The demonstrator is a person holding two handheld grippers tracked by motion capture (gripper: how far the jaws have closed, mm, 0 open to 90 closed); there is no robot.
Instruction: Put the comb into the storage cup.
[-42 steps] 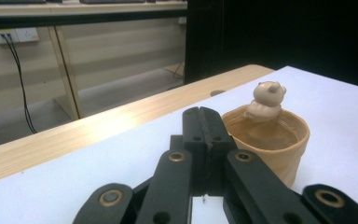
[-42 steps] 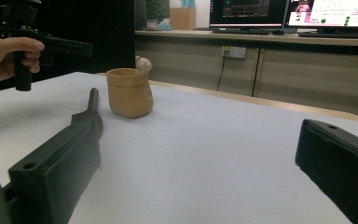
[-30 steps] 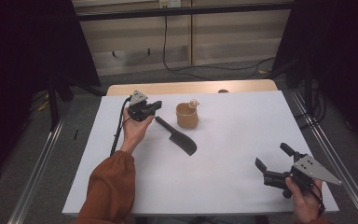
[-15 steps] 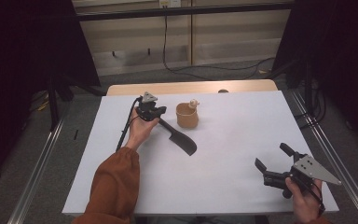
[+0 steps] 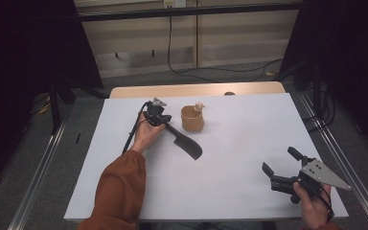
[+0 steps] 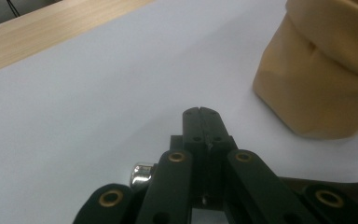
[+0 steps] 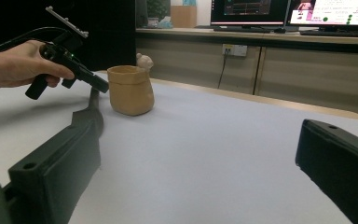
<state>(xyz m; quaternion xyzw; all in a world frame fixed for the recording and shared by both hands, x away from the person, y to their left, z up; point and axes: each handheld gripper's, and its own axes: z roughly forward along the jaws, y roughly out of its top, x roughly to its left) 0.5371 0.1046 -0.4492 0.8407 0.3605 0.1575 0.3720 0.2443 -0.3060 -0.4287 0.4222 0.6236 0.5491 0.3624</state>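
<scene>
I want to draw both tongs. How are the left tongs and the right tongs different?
The left tongs are pinched shut, while the right tongs gape wide open. The left tongs sit at the far side by the tan pot, above the dark cleaver's handle; the right tongs are at the near edge, away from both. Both are black and held in a hand.

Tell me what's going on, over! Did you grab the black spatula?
Left gripper shut, resting at black spatula handle, grip unclear. Right gripper open, empty. Tan pot beside spatula. Nothing blocking.
</scene>
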